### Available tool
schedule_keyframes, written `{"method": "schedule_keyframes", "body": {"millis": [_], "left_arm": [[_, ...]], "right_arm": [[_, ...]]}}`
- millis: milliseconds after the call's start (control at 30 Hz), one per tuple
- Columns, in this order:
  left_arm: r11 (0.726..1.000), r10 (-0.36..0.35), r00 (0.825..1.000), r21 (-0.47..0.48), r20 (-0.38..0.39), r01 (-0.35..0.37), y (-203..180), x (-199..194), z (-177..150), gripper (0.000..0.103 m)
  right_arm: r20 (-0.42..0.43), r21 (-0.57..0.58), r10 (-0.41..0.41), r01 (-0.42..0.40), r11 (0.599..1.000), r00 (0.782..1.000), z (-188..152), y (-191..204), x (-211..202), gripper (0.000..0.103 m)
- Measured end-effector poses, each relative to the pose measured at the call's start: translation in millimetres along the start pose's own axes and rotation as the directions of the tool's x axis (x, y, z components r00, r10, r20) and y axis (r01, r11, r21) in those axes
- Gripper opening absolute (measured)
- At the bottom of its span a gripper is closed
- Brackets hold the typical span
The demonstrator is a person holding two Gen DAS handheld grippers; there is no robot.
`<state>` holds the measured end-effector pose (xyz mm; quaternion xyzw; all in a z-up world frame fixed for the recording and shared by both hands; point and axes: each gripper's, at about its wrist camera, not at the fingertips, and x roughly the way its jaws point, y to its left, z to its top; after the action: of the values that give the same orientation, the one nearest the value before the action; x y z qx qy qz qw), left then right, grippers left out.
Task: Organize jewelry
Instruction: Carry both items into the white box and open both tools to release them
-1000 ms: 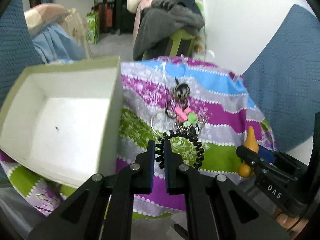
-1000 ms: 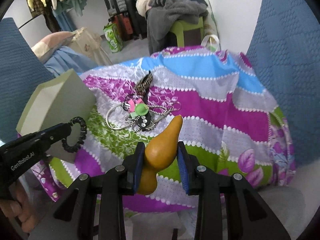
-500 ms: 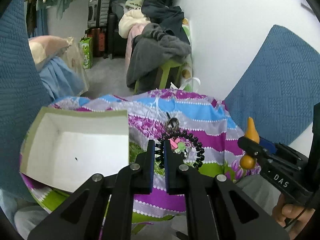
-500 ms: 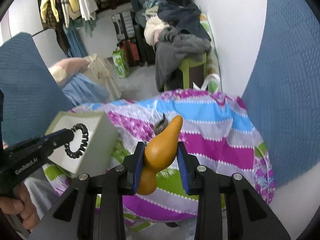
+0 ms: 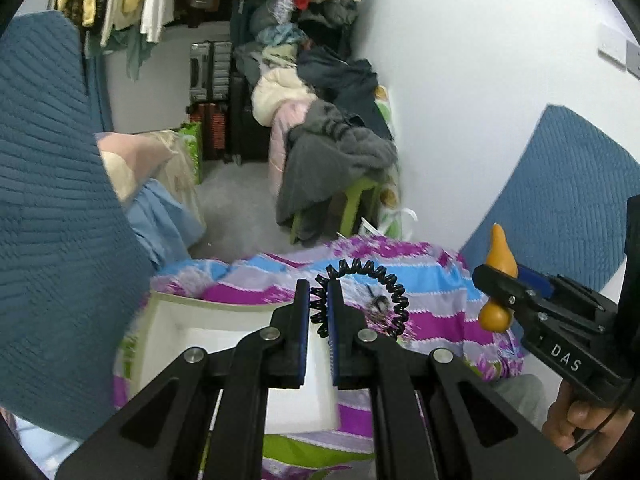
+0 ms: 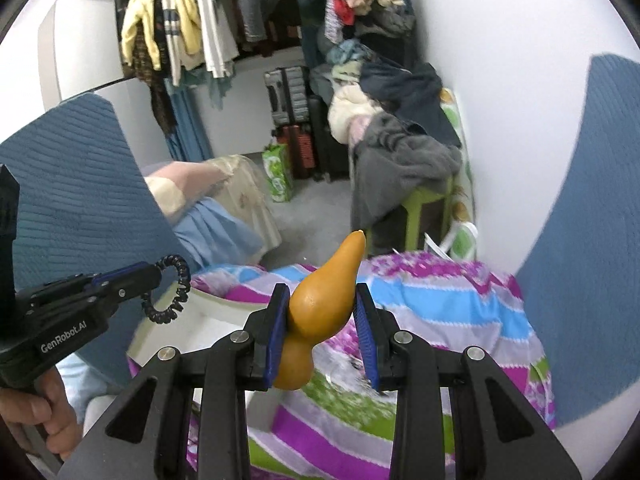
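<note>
Jewelry goes in the box (image 5: 224,344): my left hand-held gripper (image 5: 319,308) pinches the black coil bracelet (image 5: 372,300), my right hand-held gripper (image 6: 322,320) squeezes the orange gourd charm (image 6: 320,308). I should lower each gently inside before letting go.

"DAS" on right gripper (image 5: 505,283); "GenRobot.AI" left gripper (image 6: 158,276)

A bench (image 5: 432,280) carries the things, draped in a cloth (image 6: 440,300) striped purple, blue, grey and green. An open pale-green box (image 5: 224,340) with a white inside sits on its left part. A small blurred dark cluster (image 5: 376,300) lies on the cloth beside it.
</note>
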<state>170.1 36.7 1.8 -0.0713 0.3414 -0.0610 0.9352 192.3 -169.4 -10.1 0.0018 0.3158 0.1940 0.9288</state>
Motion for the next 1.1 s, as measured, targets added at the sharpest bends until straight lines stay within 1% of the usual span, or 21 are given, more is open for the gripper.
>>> {"method": "schedule_keyframes", "body": {"millis": [167, 200, 267, 333, 500, 733, 900, 1000, 1067, 1100], "left_arm": [[0.999, 0.023, 1.000, -0.037, -0.005, -0.023, 37.7, 0.2, -4.7, 0.008], [0.998, 0.033, 0.999, -0.046, -0.011, -0.033, 46.9, 2.7, -7.9, 0.008], [0.997, 0.044, 0.999, -0.059, -0.029, -0.046, 59.1, 7.5, -15.2, 0.008], [0.995, 0.055, 0.998, -0.085, -0.042, -0.058, 74.2, 13.0, -23.6, 0.008], [0.991, 0.066, 0.991, -0.111, -0.117, -0.079, 102.9, 38.1, -45.0, 0.008], [0.989, 0.070, 0.977, -0.117, -0.200, -0.095, 120.2, 65.4, -69.6, 0.008], [0.986, 0.068, 0.964, -0.130, -0.256, -0.104, 127.1, 81.3, -86.1, 0.008], [0.985, 0.054, 0.959, -0.145, -0.279, -0.098, 127.9, 87.3, -93.1, 0.008], [0.984, 0.050, 0.958, -0.152, -0.283, -0.096, 127.7, 87.1, -93.6, 0.009], [0.983, 0.045, 0.958, -0.157, -0.282, -0.093, 127.1, 86.0, -93.5, 0.010]], "right_arm": [[-0.023, -0.031, 0.052, -0.052, 0.998, 0.998, -2.0, 32.9, 25.1, 0.030], [-0.039, -0.032, 0.066, -0.068, 0.997, 0.997, -4.4, 40.2, 33.5, 0.030], [-0.057, -0.040, 0.079, -0.081, 0.996, 0.995, -9.7, 50.5, 44.2, 0.030], [-0.095, -0.053, 0.082, -0.088, 0.995, 0.992, -18.3, 62.6, 61.0, 0.030], [-0.178, -0.077, 0.089, -0.104, 0.992, 0.980, -41.0, 81.1, 93.9, 0.030], [-0.264, -0.088, 0.072, -0.098, 0.991, 0.962, -67.5, 91.9, 131.3, 0.030], [-0.308, -0.104, 0.062, -0.098, 0.990, 0.949, -81.8, 96.5, 146.7, 0.030], [-0.337, -0.092, 0.076, -0.114, 0.989, 0.938, -88.1, 95.7, 153.5, 0.030], [-0.345, -0.088, 0.082, -0.119, 0.989, 0.935, -90.2, 95.0, 153.6, 0.031], [-0.348, -0.087, 0.088, -0.125, 0.988, 0.933, -90.3, 94.6, 152.5, 0.032]]}}
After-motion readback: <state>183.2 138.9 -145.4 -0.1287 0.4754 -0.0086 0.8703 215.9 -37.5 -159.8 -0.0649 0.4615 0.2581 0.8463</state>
